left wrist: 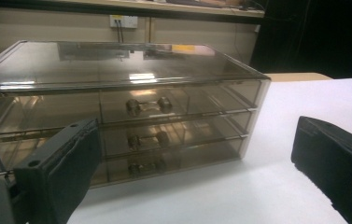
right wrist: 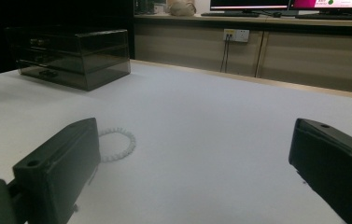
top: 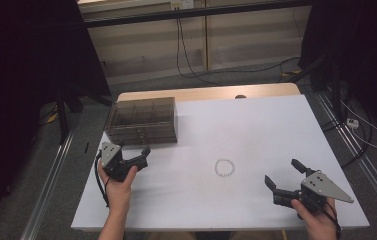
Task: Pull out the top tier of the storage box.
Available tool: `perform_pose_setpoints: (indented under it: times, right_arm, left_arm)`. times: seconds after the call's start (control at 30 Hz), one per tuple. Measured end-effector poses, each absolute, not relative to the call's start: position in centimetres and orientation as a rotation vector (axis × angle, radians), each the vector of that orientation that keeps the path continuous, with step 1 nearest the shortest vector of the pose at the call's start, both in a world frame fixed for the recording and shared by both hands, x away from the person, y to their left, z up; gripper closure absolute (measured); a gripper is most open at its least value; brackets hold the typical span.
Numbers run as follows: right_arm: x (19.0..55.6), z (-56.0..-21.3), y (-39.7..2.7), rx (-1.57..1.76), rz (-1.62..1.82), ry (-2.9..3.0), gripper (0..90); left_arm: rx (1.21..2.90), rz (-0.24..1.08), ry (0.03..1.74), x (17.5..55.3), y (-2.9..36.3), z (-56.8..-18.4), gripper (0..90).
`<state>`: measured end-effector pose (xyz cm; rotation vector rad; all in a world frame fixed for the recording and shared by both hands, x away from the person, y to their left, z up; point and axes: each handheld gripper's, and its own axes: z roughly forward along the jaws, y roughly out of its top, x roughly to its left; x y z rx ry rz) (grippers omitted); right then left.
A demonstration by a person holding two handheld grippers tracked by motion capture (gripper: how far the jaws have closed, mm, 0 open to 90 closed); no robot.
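white beaded bracelet (top: pixel 224 167), smoky brown see-through drawer box (top: pixel 143 120) with three drawers, plain white tabletop (top: pixel 256 130) with a pale wood far edge, black fingers (left wrist: pixel 66 168) on both grippers, grey plate on top of each

Drawer box (top: pixel 142 120) blocks far left; bare table (top: pixel 256 130) around bracelet (top: pixel 224 167).

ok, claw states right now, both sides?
Left claw: open, empty, facing the drawer box.
Right claw: open, empty, bead bracelet lies ahead of it.
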<state>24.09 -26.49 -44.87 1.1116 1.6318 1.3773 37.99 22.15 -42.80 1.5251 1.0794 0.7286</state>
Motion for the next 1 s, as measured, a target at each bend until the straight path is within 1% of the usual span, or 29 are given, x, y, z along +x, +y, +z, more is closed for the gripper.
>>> perform_pose_setpoints:
  times: [0.37,1.0]
  right_arm:
    - [24.1,-44.9,-26.4,1.111,1.374,1.634,1.7]
    - [24.1,-44.8,-26.4,1.103,1.382,1.633,1.8]
  left_arm:
    - [1.517,0.768,1.119,39.0,21.8,-43.4,2.2]
    - [1.516,0.831,1.140,40.1,21.4,-44.1,4.5]
